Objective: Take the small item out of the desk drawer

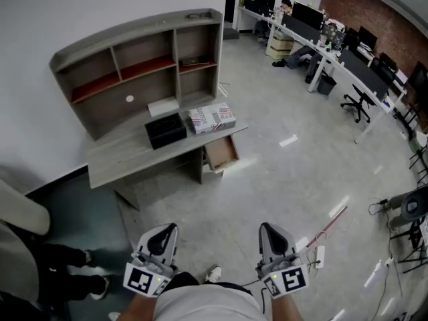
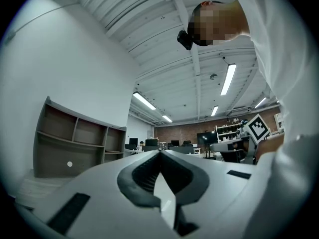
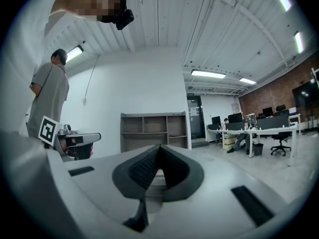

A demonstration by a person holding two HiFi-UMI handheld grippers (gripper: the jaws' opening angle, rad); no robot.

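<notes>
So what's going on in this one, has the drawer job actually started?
Not really. A person stands on the open floor some way back from the desk, holding the left gripper and the right gripper out in front. Both have their jaws shut with nothing between them. The desk drawer looks pulled out already, but what is inside is too small to tell. A black box and a patterned box sit on the desktop, untouched.

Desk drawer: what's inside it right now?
The drawer hangs open; only its brownish floor shows. Its rear is covered by the desktop, so the small item cannot be seen.
</notes>
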